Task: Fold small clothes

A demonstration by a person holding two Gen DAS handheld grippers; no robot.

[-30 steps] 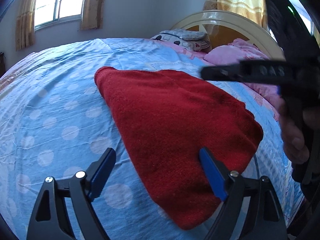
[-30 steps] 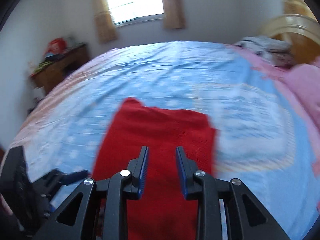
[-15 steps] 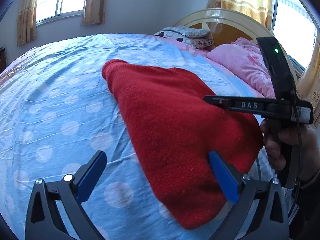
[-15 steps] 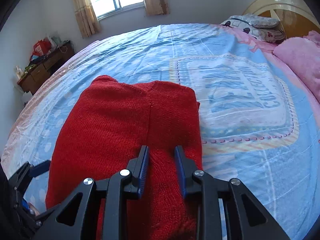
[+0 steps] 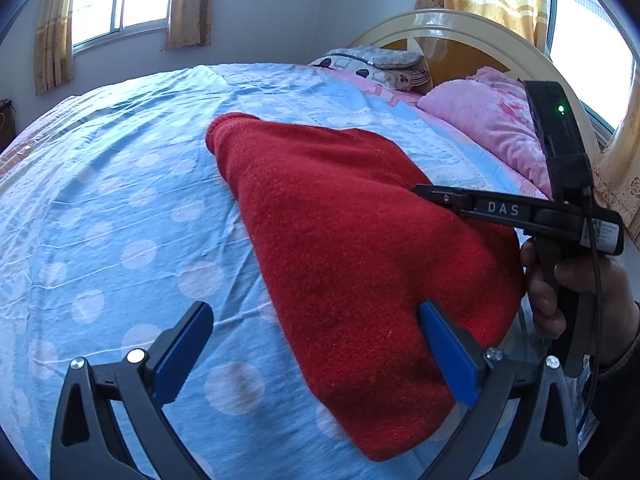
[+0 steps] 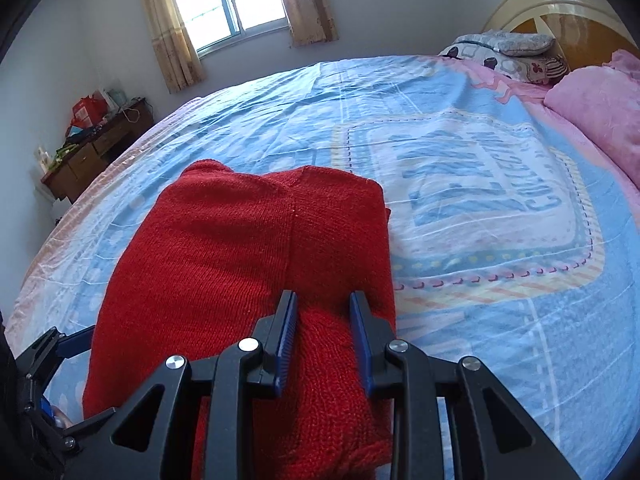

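Note:
A folded red knit sweater (image 5: 352, 248) lies on the blue dotted bedsheet (image 5: 120, 216). My left gripper (image 5: 316, 332) is open wide at the sweater's near left edge, its right finger over the cloth, its left finger over the sheet. In the right wrist view my right gripper (image 6: 324, 320) is shut on a raised fold of the sweater (image 6: 248, 264) at its near right corner. The right gripper also shows in the left wrist view (image 5: 440, 196), side on, at the sweater's right edge.
Pink pillows (image 5: 492, 120) and a patterned pillow (image 5: 372, 64) lie by the headboard (image 5: 452, 28). A wooden dresser (image 6: 92, 148) with clutter stands by the far wall under a window (image 6: 228, 0). The sheet's printed panel (image 6: 480, 192) spreads right of the sweater.
My right gripper has come down onto the sweater's near corner and pinched a fold of it. The left gripper has stayed open and moved a little closer over the sweater's edge.

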